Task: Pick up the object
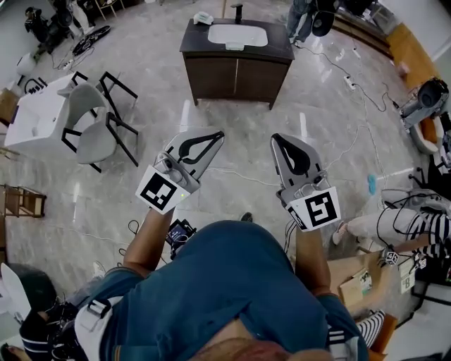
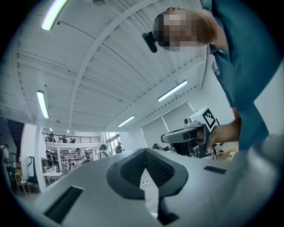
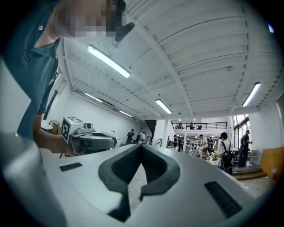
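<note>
Both grippers are held out in front of the person, above the grey floor, pointing roughly level. My left gripper (image 1: 213, 135) is shut with nothing between its jaws; its tips meet in the left gripper view (image 2: 144, 151). My right gripper (image 1: 276, 138) is also shut and empty, seen in its own view (image 3: 141, 146). Each shows in the other's view: the right gripper (image 2: 186, 135) and the left gripper (image 3: 91, 141). Ahead stands a dark wooden cabinet (image 1: 236, 70) with a white sink (image 1: 237, 34), a black tap (image 1: 237, 10) and a small pale item (image 1: 203, 17) on top. Neither gripper is near it.
Two grey chairs (image 1: 95, 123) and a white table (image 1: 35, 116) stand at the left. Cables run across the floor at the right, near a blue item (image 1: 371, 185). A seated person (image 1: 402, 225) and a cardboard box (image 1: 356, 280) are at the lower right.
</note>
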Motion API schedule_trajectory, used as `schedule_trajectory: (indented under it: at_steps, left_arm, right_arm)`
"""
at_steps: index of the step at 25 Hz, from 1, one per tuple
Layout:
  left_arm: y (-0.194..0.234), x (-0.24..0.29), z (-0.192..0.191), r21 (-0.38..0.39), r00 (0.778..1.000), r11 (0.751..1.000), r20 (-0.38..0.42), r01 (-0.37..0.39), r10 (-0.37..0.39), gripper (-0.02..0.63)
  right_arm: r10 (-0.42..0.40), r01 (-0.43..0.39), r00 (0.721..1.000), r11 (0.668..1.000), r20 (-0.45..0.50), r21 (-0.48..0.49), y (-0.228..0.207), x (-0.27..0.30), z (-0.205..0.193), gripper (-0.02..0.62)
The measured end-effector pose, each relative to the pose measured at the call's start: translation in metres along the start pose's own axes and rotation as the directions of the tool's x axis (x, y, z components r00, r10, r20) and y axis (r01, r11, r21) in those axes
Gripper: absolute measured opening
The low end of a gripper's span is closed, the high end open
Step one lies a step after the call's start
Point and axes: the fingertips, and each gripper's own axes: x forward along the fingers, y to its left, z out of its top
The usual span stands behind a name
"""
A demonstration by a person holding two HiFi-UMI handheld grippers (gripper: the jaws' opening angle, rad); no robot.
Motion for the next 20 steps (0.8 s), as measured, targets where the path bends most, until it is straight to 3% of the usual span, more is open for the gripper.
schedule_trajectory:
  at_steps: [8, 20]
  left_arm:
    - [0.019, 0.054, -0.015, 0.016, 0.998, 0.998, -0.03, -0.056, 0.056, 0.005]
    - [0.025, 0.136, -0.042, 0.022, 0.994, 0.997, -0.076, -0.077, 0.079, 0.005]
  right_arm:
    - [0.065, -0.066, 0.998, 0.998, 0.025, 0.014, -0.056, 0.018, -0.018, 0.014]
    - [0.102, -0.103, 0.994, 0.993, 0.037, 0.049, -0.137, 0.02, -0.053, 0.014]
